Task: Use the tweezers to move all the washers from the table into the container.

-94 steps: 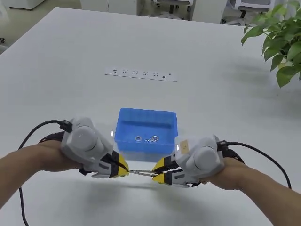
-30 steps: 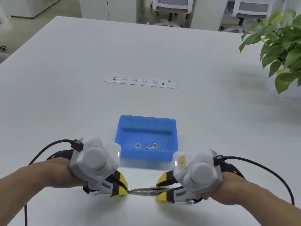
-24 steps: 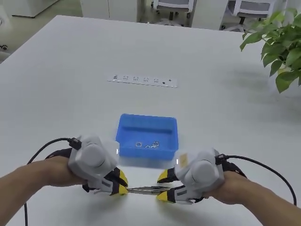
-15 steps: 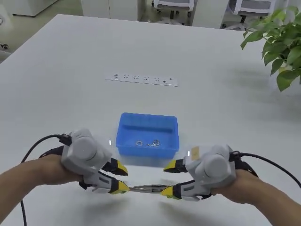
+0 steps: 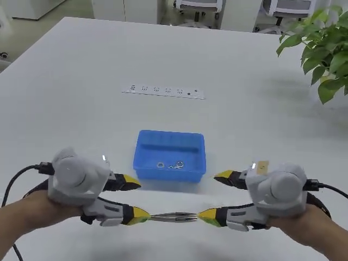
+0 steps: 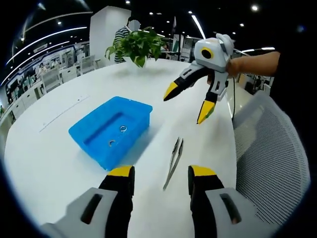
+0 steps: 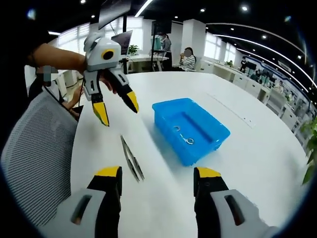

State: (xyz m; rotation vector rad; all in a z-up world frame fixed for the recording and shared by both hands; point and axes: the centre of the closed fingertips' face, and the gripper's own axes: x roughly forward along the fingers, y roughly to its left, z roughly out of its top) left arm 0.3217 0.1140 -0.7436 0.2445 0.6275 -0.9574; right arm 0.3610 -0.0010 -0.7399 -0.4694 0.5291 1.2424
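One skinny pair of tweezers (image 5: 173, 217) is lying flat on the tabletop (image 5: 244, 119) between the left claw (image 5: 142, 200) and right claw (image 5: 208, 194), both gaping open and gripping nothing. It's looking light, stiff and slippery, so I'm guessing you pinch across both arms mid-length. I'm counting about three washers (image 5: 160, 164), all sitting in the one blue container (image 5: 142, 142).

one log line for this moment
left tongs open | right tongs open | tweezers unheld on table between them | washers in blue container
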